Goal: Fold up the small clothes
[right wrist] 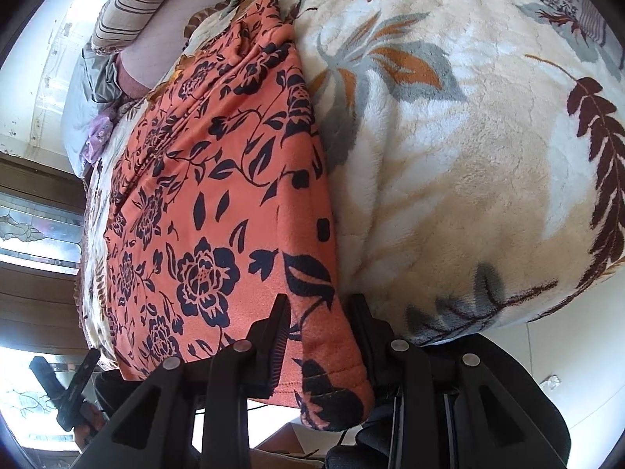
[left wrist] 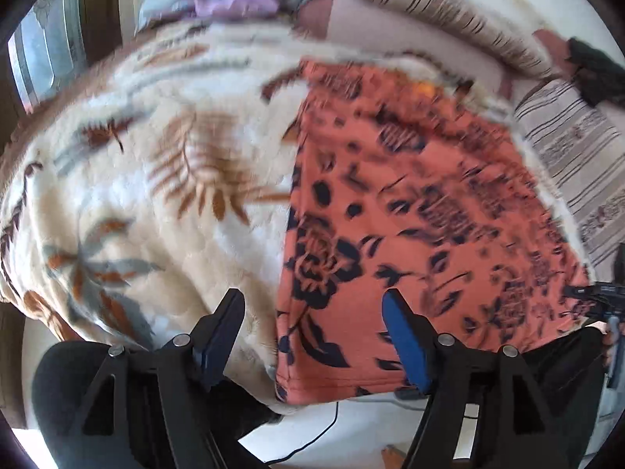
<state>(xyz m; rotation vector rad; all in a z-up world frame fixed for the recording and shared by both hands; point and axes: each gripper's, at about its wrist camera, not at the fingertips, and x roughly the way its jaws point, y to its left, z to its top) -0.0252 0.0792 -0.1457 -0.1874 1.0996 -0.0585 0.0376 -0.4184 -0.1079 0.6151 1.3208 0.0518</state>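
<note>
We have the orange flowered garment [right wrist: 218,203] spread flat on the leaf-patterned blanket [right wrist: 468,164] that covers the bed, with its near hem hanging slightly over the bed's edge toward us. Our right gripper [right wrist: 320,324] is clamped on the near right corner of that hem; the cloth bunches between the two fingers and droops below them. Our left gripper [left wrist: 312,336] hangs spread wide above the near left edge of the garment [left wrist: 410,215], one finger over the blanket [left wrist: 156,176] and the other over the cloth, holding nothing.

We judge that the fold is only being set up: one corner is taken, the other is not.

What worries us most is lifting with one corner alone, which would drag the garment askew and crease it. The plush blanket could also catch in the left fingers if we close too low, so we would lift bedding along with cloth. The left view is blurred, so we cannot tell exactly where its edge lies. The right grip holds only a small bunch, which may slip under tension.
</note>
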